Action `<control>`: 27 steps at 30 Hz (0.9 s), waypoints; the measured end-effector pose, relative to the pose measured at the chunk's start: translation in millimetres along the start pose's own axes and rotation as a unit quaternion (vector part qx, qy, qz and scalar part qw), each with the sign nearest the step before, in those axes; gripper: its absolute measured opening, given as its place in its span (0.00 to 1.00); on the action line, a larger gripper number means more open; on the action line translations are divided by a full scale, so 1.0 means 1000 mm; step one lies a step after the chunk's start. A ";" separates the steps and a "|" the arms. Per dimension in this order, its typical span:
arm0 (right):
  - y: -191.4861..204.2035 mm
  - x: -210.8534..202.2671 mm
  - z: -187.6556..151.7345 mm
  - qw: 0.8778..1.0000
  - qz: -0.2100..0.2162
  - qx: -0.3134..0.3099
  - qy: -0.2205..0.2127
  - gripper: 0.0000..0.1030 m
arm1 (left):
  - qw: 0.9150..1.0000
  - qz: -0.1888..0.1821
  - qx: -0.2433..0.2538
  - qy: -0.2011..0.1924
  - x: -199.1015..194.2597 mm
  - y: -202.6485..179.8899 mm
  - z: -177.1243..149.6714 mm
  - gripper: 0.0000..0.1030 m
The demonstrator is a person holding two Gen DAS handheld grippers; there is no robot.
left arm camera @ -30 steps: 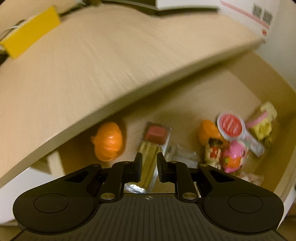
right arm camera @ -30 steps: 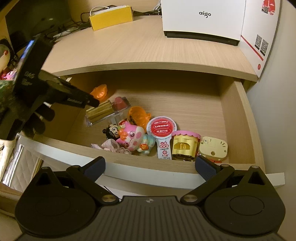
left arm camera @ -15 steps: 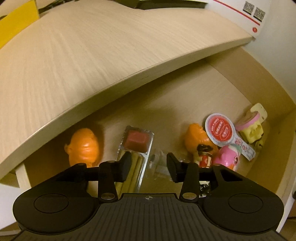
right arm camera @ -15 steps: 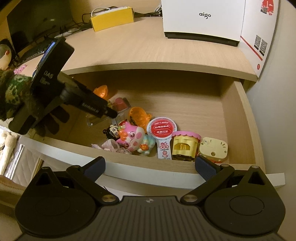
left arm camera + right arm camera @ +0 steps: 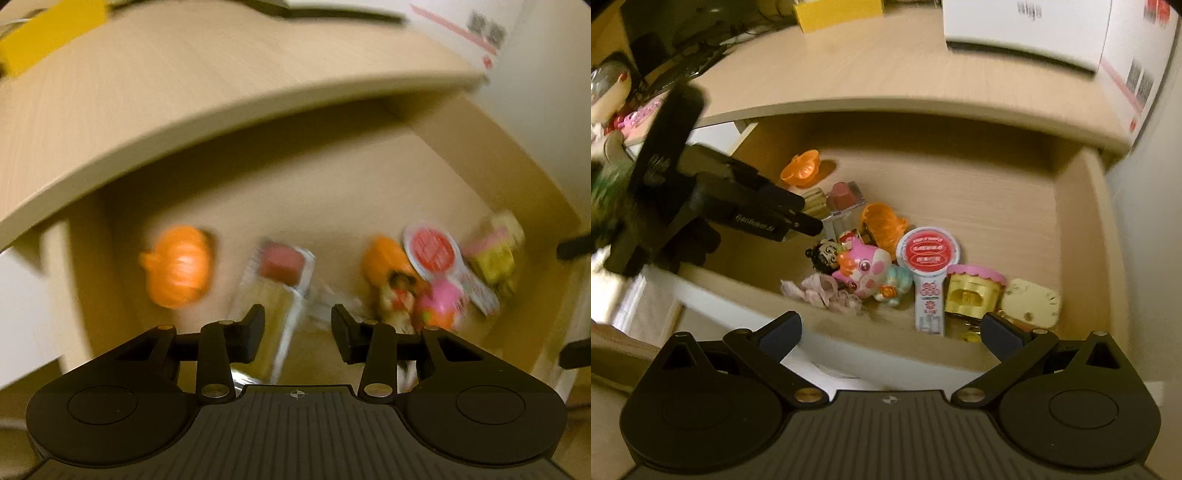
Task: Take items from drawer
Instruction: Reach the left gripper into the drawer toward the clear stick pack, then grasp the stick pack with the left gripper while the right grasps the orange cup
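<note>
Clear snack box: it lay on the drawer floor, left of the toy heap, directly under your left gripper; its near end ran between the two fingers and lower down behind them, and whether any pad touched it could not be told through the blur.
Box looks: a long transparent case with a reddish block at its far end and pale yellow sticks along its length.
Left gripper: you had its jaws parted, nothing pinched between them, pointing steeply down into the drawer; the right wrist view showed its black fingers reaching in from the left, tips over the box.
Right gripper: you held it wide open and empty, over the drawer's front edge, apart from everything inside.
Drawer: pulled out from under the desktop, light wood.
Neighbours left: an orange pumpkin-shaped toy lay near the box, towards the drawer's left wall.
Neighbours right: a second orange toy, a small dark-haired figure and a pink pig toy crowded together just beside the box.
Further right: a round red-and-white label, a yellow pot with pink rim, a cream cat-shaped case.
Desktop: a yellow box and a white carton sat at the back.
</note>
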State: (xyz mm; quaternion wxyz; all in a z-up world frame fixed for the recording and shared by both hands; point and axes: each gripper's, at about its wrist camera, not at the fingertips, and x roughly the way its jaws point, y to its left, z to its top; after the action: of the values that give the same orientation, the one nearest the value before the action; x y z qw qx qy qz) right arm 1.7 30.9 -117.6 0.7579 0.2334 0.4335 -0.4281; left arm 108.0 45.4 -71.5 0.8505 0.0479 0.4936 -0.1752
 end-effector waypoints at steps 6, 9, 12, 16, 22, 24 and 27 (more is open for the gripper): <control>-0.006 0.007 0.027 0.999 -0.041 -0.006 -0.008 1.00 | 0.998 0.024 0.042 0.042 0.006 0.002 0.005 0.42; -0.008 0.010 0.047 0.999 -0.042 -0.019 -0.021 1.00 | 0.996 0.012 0.065 0.064 0.014 -0.001 0.007 0.46; -0.006 0.016 0.060 0.998 -0.043 -0.030 -0.032 1.00 | 0.994 0.008 0.065 0.090 0.029 -0.003 0.010 0.46; 0.004 0.034 0.073 0.994 -0.076 -0.072 -0.041 1.00 | 0.992 0.001 0.058 0.110 0.035 -0.002 0.009 0.47; 0.012 0.043 0.090 0.983 -0.105 -0.115 -0.101 1.00 | 0.993 -0.015 -0.054 0.108 0.025 0.023 0.012 0.35; 0.010 0.049 0.096 0.984 -0.095 -0.117 -0.096 1.00 | 0.992 -0.025 -0.080 0.094 0.014 0.029 0.012 0.35; 0.007 0.064 0.106 0.982 -0.076 -0.152 -0.086 1.00 | 0.990 -0.033 -0.118 0.069 -0.012 0.035 0.010 0.34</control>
State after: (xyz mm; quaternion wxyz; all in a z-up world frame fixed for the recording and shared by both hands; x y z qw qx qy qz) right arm 73.1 -70.7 -118.1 0.7845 0.0444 0.4427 -0.4320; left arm 123.1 78.4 -59.7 0.8081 -0.0575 0.5693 -0.1397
